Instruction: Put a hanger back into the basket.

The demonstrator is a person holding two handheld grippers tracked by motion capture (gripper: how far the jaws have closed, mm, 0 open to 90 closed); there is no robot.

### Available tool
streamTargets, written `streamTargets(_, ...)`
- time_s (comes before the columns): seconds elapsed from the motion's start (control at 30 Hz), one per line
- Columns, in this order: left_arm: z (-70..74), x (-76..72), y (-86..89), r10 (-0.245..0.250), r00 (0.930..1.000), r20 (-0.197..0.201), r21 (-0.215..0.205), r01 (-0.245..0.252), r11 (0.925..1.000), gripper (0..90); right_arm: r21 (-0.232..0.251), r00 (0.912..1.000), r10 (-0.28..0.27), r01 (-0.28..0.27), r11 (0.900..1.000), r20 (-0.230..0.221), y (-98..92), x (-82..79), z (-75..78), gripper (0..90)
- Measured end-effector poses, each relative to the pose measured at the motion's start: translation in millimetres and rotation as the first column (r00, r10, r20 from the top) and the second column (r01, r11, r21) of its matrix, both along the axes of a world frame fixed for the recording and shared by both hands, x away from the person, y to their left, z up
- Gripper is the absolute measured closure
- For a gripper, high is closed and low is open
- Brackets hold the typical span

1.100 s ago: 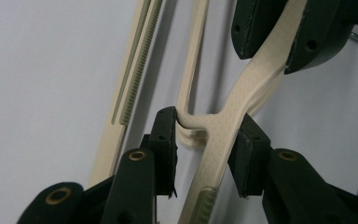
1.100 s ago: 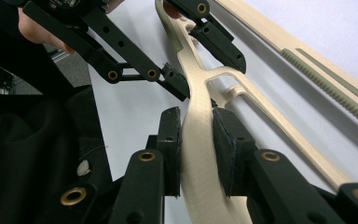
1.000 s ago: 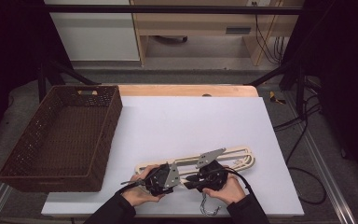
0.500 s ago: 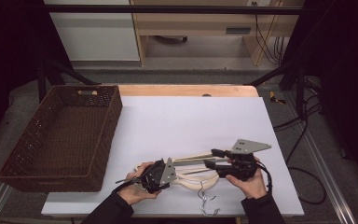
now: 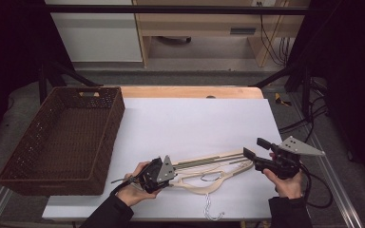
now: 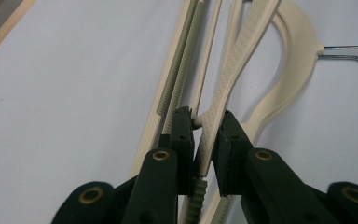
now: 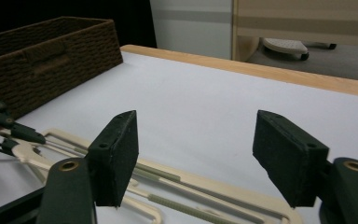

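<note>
Work surface: white rectangular tabletop (image 5: 190,123) with a pale wooden strip along its far edge.

Main item: cream-coloured plastic clothes hangers with ribbed grip bars and bent wire hooks (image 5: 209,171), stacked together, lying flat near the near edge of the tabletop, a little right of centre; long axis runs left to right, the right end slightly farther away. One wire hook points toward the near edge; a second shows inside the hangers' outline.

Left gripper (image 5: 164,175): held in the left hand (image 5: 133,187) at the left end of the hangers. In the left gripper view the jaws have just been closing, and the pads now pinch a thin textured cream arm of a hanger (image 6: 214,126) between them. Clamped on the hangers.

Right gripper (image 5: 255,151): held in the right hand (image 5: 287,183) at the right end of the hangers, close above the tabletop, jaws pointing left. Its jaws have just been opening and now stand wide apart with nothing between the pads; in the right gripper view the hangers' bars (image 7: 177,191) lie below and beyond the pads, untouched.

Container: dark brown woven wicker basket with a cut-out handle (image 5: 100,137), rectangular, on the left side of the table, well apart from the hangers' right end and near the left hand.
</note>
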State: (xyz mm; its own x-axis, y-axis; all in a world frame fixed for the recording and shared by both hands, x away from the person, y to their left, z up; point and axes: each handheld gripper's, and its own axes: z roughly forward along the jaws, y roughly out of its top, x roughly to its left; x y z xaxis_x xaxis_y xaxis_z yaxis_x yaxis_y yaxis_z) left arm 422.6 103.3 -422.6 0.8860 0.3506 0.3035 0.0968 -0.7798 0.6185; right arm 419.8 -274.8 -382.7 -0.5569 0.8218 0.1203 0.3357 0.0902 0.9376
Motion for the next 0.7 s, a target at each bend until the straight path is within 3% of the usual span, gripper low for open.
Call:
streamTargets(0.2,5.9,1.4,5.3,0.0,0.9995,-0.031,-0.045,-0.002,0.999,81.0,-0.024,0.9996,-0.027,0.026,0.999,-0.012,-0.9,2.9,-6.7,22.6)
streamTargets(0.23,6.2,1.0,5.8,0.024,0.9994,-0.025,-0.083,-0.026,0.9962,81.8,-0.028,0.9995,-0.03,0.029,0.999,-0.015,-0.6,3.3,-7.6,21.7)
streamTargets(0.4,11.0,5.4,13.9,0.023,0.9966,-0.079,-0.148,-0.035,0.9884,84.8,-0.036,0.9993,-0.034,0.033,0.999,-0.019,-0.5,4.6,-10.6,20.2)
streamTargets(0.53,12.6,4.2,15.3,0.015,0.9965,-0.083,-0.171,-0.029,0.9848,85.0,-0.028,0.9991,-0.038,0.038,0.999,-0.019,-1.3,4.5,-11.1,19.6)
streamTargets(0.7,23.2,2.6,22.9,0.012,0.994,-0.108,-0.243,-0.038,0.9692,85.1,-0.028,0.9992,-0.036,0.036,0.999,-0.019,-2.2,3.8,-11.0,18.6)
